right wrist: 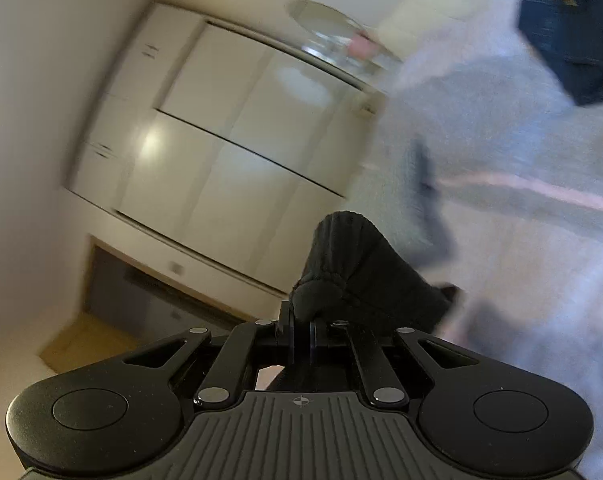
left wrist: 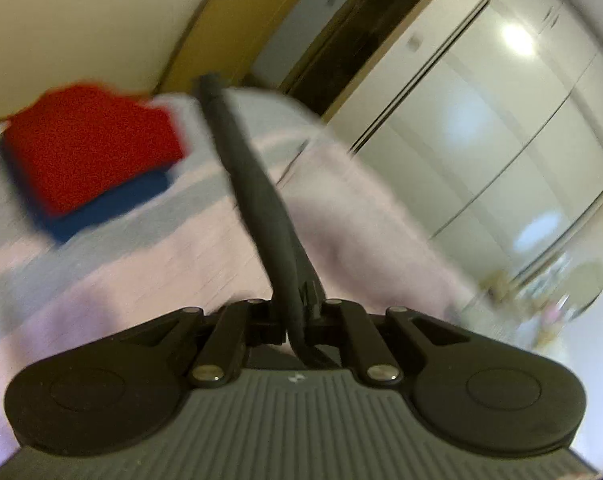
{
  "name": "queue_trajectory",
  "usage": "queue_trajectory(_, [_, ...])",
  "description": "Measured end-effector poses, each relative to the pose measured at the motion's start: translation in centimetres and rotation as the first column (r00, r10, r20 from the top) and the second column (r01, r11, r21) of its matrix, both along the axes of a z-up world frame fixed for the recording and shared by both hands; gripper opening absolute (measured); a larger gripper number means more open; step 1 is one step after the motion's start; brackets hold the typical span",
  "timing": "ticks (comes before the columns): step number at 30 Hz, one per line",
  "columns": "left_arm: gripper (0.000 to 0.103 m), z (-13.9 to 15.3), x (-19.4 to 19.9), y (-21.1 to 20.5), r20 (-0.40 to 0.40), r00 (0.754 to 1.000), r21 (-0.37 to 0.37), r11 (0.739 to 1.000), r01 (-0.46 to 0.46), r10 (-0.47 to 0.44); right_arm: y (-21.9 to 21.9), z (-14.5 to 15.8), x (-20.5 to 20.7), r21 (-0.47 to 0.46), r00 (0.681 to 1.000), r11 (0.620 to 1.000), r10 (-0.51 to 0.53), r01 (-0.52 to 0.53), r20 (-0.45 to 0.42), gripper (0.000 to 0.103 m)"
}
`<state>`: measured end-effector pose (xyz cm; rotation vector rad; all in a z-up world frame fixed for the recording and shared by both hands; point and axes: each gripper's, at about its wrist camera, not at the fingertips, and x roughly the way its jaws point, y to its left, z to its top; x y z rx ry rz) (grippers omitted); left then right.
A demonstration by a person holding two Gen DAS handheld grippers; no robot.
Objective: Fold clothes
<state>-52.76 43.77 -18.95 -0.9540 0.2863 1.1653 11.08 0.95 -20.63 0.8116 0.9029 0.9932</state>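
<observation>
Left gripper [left wrist: 297,312]: jaws drawn together on a band of black garment [left wrist: 257,200]; no gap shows between them.
Black garment, left view: it rises from the jaws as a narrow taut strip, running ahead and slightly left, and ends at a rounded tip above the bed.
Right gripper [right wrist: 301,328]: jaws closed on a bunched fold of dark knitted cloth [right wrist: 357,268], which bulges just ahead of them and drapes off to the right.
Same garment or not: the frames do not settle whether the two grippers hold one piece.
Bed [left wrist: 161,248]: ahead of and below the left jaws, covered in a pale pink and grey striped spread; blurred.
Red folded item [left wrist: 89,144]: ahead and to the left of the left jaws, lying on the bed, stacked on a blue folded item [left wrist: 113,208] whose edge shows beneath its near side.
Dark blue cloth [right wrist: 573,40]: far ahead and to the right of the right jaws, on the pale bedding [right wrist: 521,140].
Wardrobe [left wrist: 481,140]: white glossy doors, ahead and to the right of the left jaws; in the right view they sit ahead and left.
Doorway [left wrist: 353,40]: dark opening with a wooden frame, far ahead of the left jaws.
Sharpness: both views are smeared, so fine detail is lost.
</observation>
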Motion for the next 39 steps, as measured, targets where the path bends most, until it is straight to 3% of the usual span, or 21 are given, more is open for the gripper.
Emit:
queue_trajectory(1, [0.014,-2.6,-0.5,-0.9,-0.064,0.998,-0.083,0.997,0.006,-0.011,-1.1,-1.4,-0.6,-0.068,0.999,0.998,-0.013,0.010,-0.039,0.005])
queue_trajectory(3, [0.018,-8.1,-1.5,-2.5,-0.176,0.984,-0.261,0.965,-0.027,-0.021,-3.4,-6.3,-1.1,-0.288,0.971,0.958,-0.087,0.019,-0.225,0.009])
queue_trajectory(5, [0.017,-12.4,-2.9,-3.8,-0.210,0.976,-0.421,0.897,-0.136,0.049,-5.3,-10.6,-1.8,-0.517,0.903,0.856,-0.214,-0.011,-0.374,0.019])
queue_trajectory(6, [0.017,-13.6,-3.5,-4.5,-0.197,0.977,-0.463,0.870,-0.169,0.084,-5.7,-11.7,-2.2,-0.592,0.887,0.806,-0.252,-0.029,-0.386,0.020])
queue_trajectory(7, [0.018,-13.8,-3.6,-5.0,-0.182,0.978,-0.464,0.867,-0.180,0.105,-5.7,-11.8,-2.5,-0.636,0.902,0.771,-0.253,-0.030,-0.350,0.020])
queue_trajectory(9, [0.019,-12.8,-2.5,-5.3,-0.215,0.974,-0.411,0.898,-0.156,0.071,-5.4,-11.6,-3.0,-0.703,0.932,0.711,-0.232,-0.034,-0.279,0.030])
queue_trajectory(10, [0.020,-12.1,-1.8,-5.1,-0.232,0.972,-0.388,0.912,-0.135,0.045,-4.7,-11.0,-2.7,-0.711,0.949,0.702,-0.193,-0.042,-0.247,0.035])
queue_trajectory(13, [0.027,-10.1,0.3,-4.2,-0.254,0.967,-0.328,0.942,-0.069,-0.018,-2.1,-8.8,-1.2,-0.705,0.988,0.709,-0.089,-0.027,-0.127,0.040])
queue_trajectory(16, [0.028,-8.8,2.6,-3.1,-0.241,0.970,-0.280,0.959,-0.032,-0.039,1.1,-7.5,0.6,-0.678,0.999,0.734,0.000,-0.029,-0.043,0.046])
queue_trajectory(19, [0.028,-7.4,5.4,-2.8,-0.277,0.959,-0.225,0.974,-0.006,-0.058,4.4,-7.6,2.1,-0.659,0.998,0.750,0.067,-0.065,-0.021,0.046])
queue_trajectory(24, [0.028,-5.7,5.3,-3.7,-0.369,0.929,-0.154,0.984,-0.090,0.028,7.3,-8.1,4.1,-0.643,0.988,0.756,0.154,-0.126,-0.013,0.046])
queue_trajectory(30, [0.027,-4.4,3.2,-3.9,-0.413,0.896,-0.125,0.964,-0.234,0.163,10.1,-9.4,6.7,-0.653,0.974,0.736,0.225,-0.177,-0.010,0.046])
queue_trajectory(34, [0.027,-3.1,5.6,-3.5,-0.398,0.897,-0.032,0.974,-0.222,0.191,14.0,-10.1,9.0,-0.645,0.953,0.731,0.301,-0.224,0.010,0.047])
queue_trajectory(37, [0.031,-2.1,7.5,-3.2,-0.382,0.900,0.039,0.977,-0.211,0.210,17.4,-11.4,10.9,-0.640,0.936,0.715,0.351,-0.281,-0.019,0.056])
queue_trajectory(39, [0.032,-2.3,8.4,-2.2,-0.363,0.913,0.028,0.981,-0.191,0.188,19.5,-12.5,11.9,-0.626,0.923,0.712,0.383,-0.317,-0.032,0.066])
